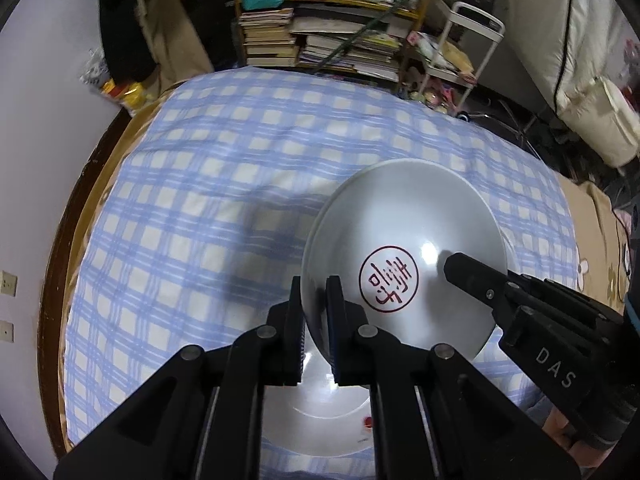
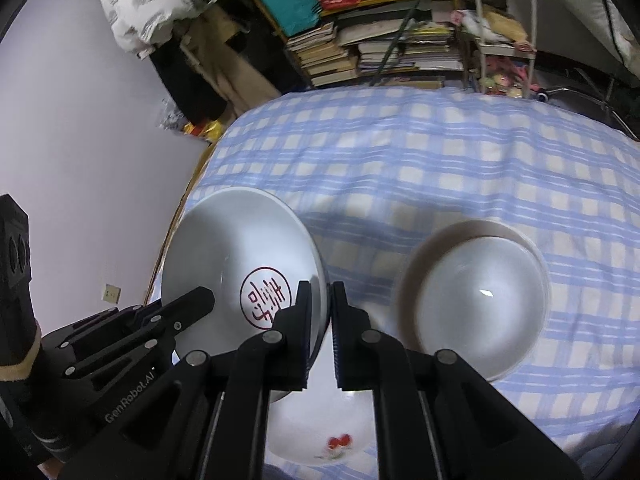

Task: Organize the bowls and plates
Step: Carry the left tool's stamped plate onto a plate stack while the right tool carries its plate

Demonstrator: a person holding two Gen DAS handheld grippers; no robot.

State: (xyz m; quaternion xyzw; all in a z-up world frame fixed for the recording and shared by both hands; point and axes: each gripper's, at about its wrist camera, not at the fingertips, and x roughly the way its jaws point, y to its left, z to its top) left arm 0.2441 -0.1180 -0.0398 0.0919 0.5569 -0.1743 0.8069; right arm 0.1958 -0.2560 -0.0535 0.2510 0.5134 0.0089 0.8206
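Both hand-held grippers carry one white bowl with a red round mark (image 1: 400,264) in the air above the blue checked bed (image 1: 224,152). The left hand-held gripper (image 1: 316,312) is clamped on the bowl's left rim, one finger inside the wall and one outside. The right hand-held gripper (image 2: 320,320) is clamped on the opposite, right rim the same way. The bowl is tilted, its open side facing up towards both cameras.

Key relation: a plate with a small red picture (image 2: 320,436) lies flat on the bed right below the held bowl, near the bottom of both views. A second white bowl (image 2: 476,300) sits on the bed just right of the right gripper, apart from the held one.

Both grippers point steeply down, opposite each other across the bowl. Likely next: carry it across and lower it, probably into the second bowl; the right hand is nearer that one.
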